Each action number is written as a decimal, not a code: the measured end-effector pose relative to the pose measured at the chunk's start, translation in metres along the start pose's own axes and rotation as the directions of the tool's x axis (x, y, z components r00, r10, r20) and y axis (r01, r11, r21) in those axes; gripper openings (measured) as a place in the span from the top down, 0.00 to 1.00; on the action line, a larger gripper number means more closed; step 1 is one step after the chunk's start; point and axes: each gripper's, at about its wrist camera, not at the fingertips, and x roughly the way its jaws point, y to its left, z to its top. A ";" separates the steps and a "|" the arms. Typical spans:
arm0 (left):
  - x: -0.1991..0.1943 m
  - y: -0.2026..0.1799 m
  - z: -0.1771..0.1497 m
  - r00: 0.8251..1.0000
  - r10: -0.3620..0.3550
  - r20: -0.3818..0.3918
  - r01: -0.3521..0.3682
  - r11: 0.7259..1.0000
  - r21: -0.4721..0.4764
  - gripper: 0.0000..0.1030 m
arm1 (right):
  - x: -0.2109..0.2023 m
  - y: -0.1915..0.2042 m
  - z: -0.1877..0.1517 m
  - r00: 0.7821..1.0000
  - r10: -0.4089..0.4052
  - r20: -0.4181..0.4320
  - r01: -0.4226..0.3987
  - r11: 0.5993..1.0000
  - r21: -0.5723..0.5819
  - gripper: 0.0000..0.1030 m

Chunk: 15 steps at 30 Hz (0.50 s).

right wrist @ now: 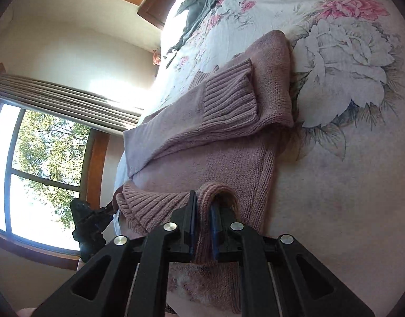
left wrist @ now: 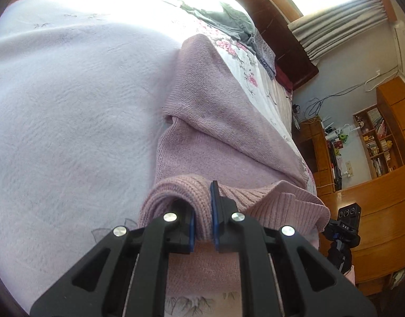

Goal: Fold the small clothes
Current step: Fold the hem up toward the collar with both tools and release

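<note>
Already, the pink knitted sweater point(right wrist: 229, 142) lies on the floral quilted bed cover point(right wrist: 347, 79) with a ribbed-cuffed sleeve point(right wrist: 229, 97) laid across its body; the final fold is judged unfinished, and grey clothes point(left wrist: 223, 18) farther up the bed remain unfolded. The left gripper point(left wrist: 203, 227) is clamped on the ribbed hem point(left wrist: 268, 198), the right gripper point(right wrist: 202, 227) likewise on that hem's other corner, raised slightly.
</note>
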 end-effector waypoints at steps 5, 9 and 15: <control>0.016 0.022 0.006 0.997 -0.054 -0.056 0.049 0.996 -0.081 0.89 | 0.007 -0.014 0.004 1.000 0.016 -0.024 -0.015 0.999 0.035 0.90; -0.005 0.027 0.009 0.989 -0.134 -0.056 0.129 0.987 -0.098 0.86 | -0.007 -0.014 0.004 1.000 0.011 -0.016 -0.010 1.000 0.016 0.88; -0.029 0.025 0.012 0.989 -0.147 -0.032 0.145 0.987 -0.064 0.59 | -0.025 -0.004 0.007 0.996 -0.073 0.041 0.074 0.997 -0.008 0.44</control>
